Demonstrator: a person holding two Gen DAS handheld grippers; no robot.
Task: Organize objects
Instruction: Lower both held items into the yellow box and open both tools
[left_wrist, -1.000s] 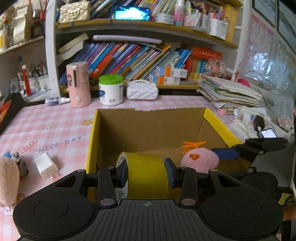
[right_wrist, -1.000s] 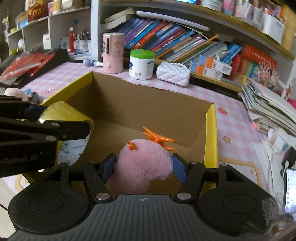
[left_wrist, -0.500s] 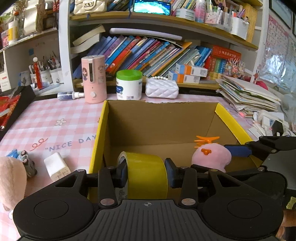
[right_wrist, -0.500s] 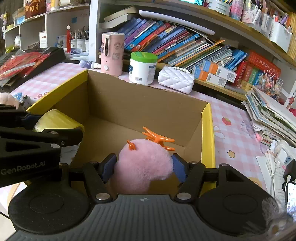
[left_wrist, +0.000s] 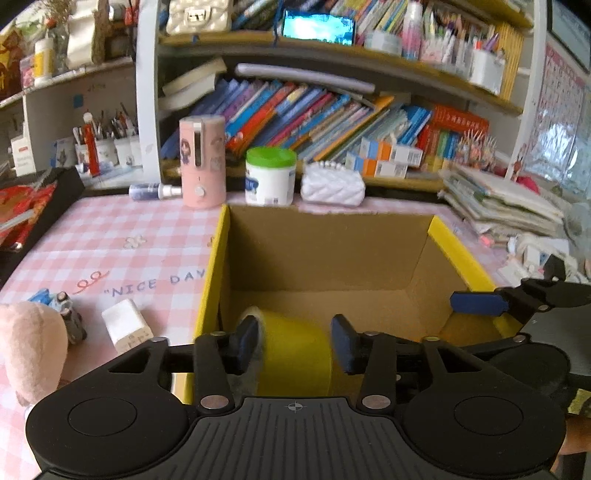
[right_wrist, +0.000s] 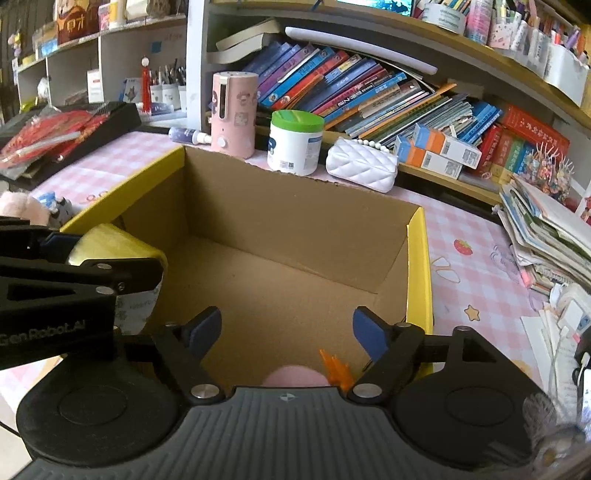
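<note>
You are at the release step: both items are going into the box (left_wrist: 218, 266), and both sets of jaws have just been opening.

Your left gripper (left_wrist: 293, 345) has let go of the tape (left_wrist: 291, 354). The yellow roll sits between the pads at the box's near-left corner; the right pad is clear of it, while the left pad is just beside or touching its rim, and I cannot tell which. Your right gripper (right_wrist: 286, 334) is spread wide with nothing between its pads. The pink plush (right_wrist: 293, 378) with its orange comb lies low inside the box, just under the gripper body and mostly hidden by it.

Next move, as I judge it: lift both grippers straight up and back so the pads do not drag the tape or plush out, then turn to what is left outside. To the left of the box lie 3 candidates: a white block (left_wrist: 125, 325), a small figure (left_wrist: 68, 317) and a pink toy (left_wrist: 29, 347).

The box stands on a table (left_wrist: 110, 240) covered in pink gingham printed "NICE DAY". Behind it are a pink cylinder (left_wrist: 202, 160), a green-lidded jar (left_wrist: 270, 175) and a white purse (left_wrist: 332, 184). Beyond those, shelves of slanted books (left_wrist: 295, 110); a stack of papers (right_wrist: 546, 236) sits to the right.
</note>
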